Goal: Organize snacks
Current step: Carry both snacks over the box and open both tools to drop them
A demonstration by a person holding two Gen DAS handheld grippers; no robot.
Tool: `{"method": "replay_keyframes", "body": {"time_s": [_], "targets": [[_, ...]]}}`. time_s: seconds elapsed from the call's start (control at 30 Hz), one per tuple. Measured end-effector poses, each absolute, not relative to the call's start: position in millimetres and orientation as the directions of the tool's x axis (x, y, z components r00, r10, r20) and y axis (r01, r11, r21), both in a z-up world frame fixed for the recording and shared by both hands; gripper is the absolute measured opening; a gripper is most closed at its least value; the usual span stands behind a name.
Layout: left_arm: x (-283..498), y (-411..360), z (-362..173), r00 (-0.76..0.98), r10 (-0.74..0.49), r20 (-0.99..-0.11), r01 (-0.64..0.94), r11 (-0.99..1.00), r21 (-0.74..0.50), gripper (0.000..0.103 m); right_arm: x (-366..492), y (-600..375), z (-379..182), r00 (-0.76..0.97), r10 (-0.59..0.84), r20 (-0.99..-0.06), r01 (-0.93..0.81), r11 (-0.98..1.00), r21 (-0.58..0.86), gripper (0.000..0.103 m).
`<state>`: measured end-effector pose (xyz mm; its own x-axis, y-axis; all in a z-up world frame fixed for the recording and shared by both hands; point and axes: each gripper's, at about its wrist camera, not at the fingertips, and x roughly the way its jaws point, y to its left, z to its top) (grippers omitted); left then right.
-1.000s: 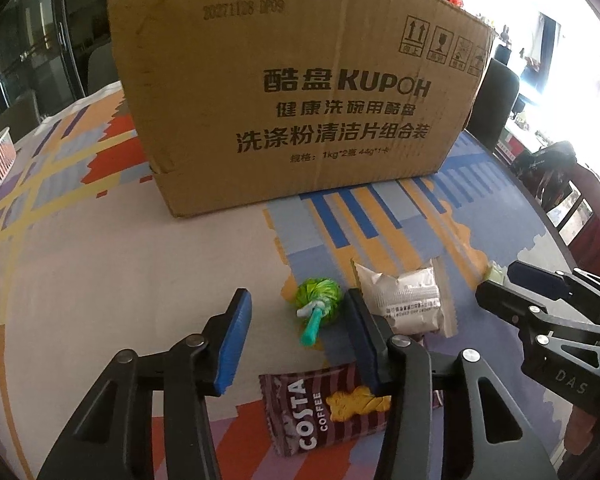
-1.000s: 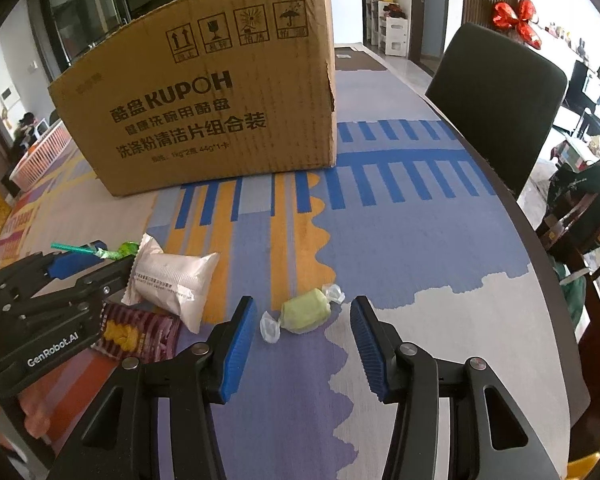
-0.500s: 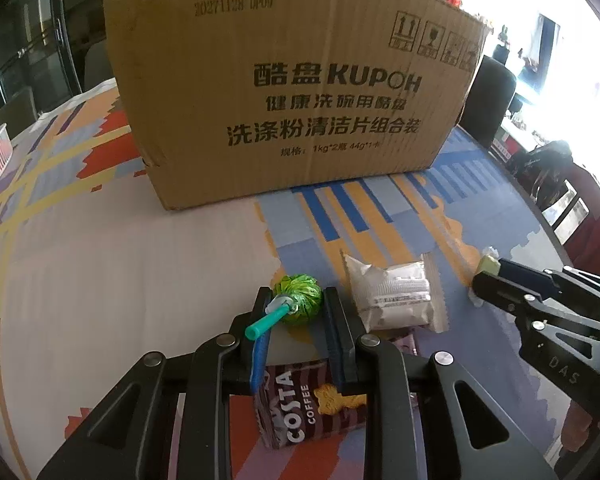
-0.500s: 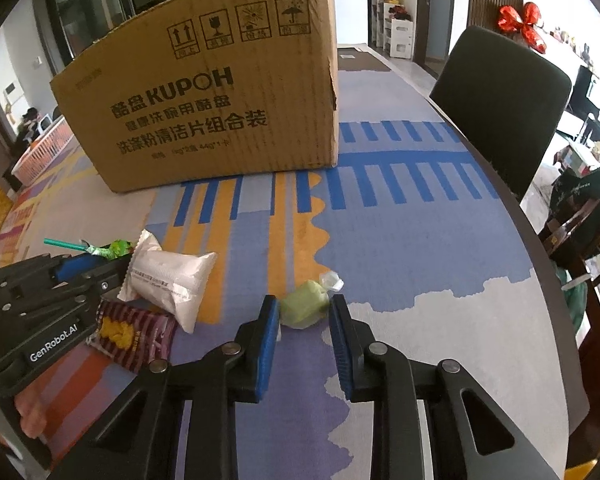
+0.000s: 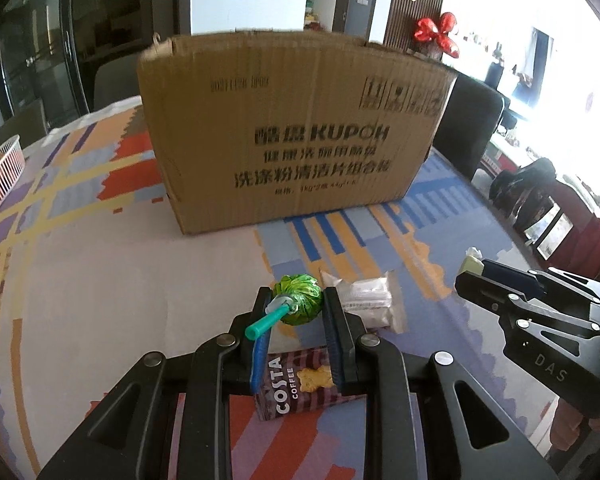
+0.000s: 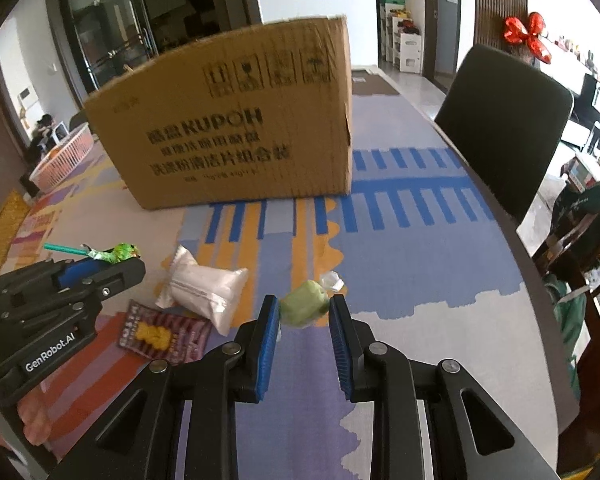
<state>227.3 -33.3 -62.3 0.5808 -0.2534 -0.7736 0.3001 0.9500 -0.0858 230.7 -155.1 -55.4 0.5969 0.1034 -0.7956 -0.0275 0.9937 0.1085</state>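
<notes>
My left gripper (image 5: pixel 296 304) is shut on a green-wrapped lollipop (image 5: pixel 298 299) with a teal stick, lifted above the table. It also shows in the right wrist view (image 6: pixel 118 252). My right gripper (image 6: pixel 304 312) is shut on a pale green wrapped candy (image 6: pixel 305 307), also lifted; it shows in the left wrist view (image 5: pixel 472 266). On the table lie a white snack packet (image 5: pixel 366 300) (image 6: pixel 206 286) and a dark Costa Coffee packet (image 5: pixel 300 380) (image 6: pixel 164 336). A large open-topped Kupoh cardboard box (image 5: pixel 296 132) (image 6: pixel 236 120) stands behind them.
The table has a patterned cloth (image 5: pixel 80 280). A pink-white basket (image 5: pixel 0 176) sits at the far left. A dark chair (image 6: pixel 504 128) stands at the table's right edge, with bags (image 6: pixel 588 216) beyond it.
Both grippers closed on their sweets, the left on the lollipop and the right on the green candy. Both have since risen and pulled back from the box, with the sweets held.
</notes>
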Motion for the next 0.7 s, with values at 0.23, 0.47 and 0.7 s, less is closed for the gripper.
{"method": "replay_keyframes", "body": {"time_s": [0.23,0.47,0.7], "targets": [[219.1,-32.3,-30.2,0.626,-0.269,-0.732,0.304,0.949,-0.089,0.026,224.0,-150.1,-25.2,0.652,0.122,-0.749,-0.059,0.992,0.110,0.027],[216.3,-29.7,1.2,0.683,-0.265,-0.681,0.303,0.951,-0.066,0.026,223.1,-145.7,9.1,0.712,0.136,-0.688,-0.088,0.991,0.105,0.027],[217.5,-25.8,31.4,0.727,-0.269,-0.631,0.300,0.952,-0.060,0.026,227.9,-141.1,39.5,0.757,0.154,-0.635,-0.115,0.988,0.103,0.027]]}}
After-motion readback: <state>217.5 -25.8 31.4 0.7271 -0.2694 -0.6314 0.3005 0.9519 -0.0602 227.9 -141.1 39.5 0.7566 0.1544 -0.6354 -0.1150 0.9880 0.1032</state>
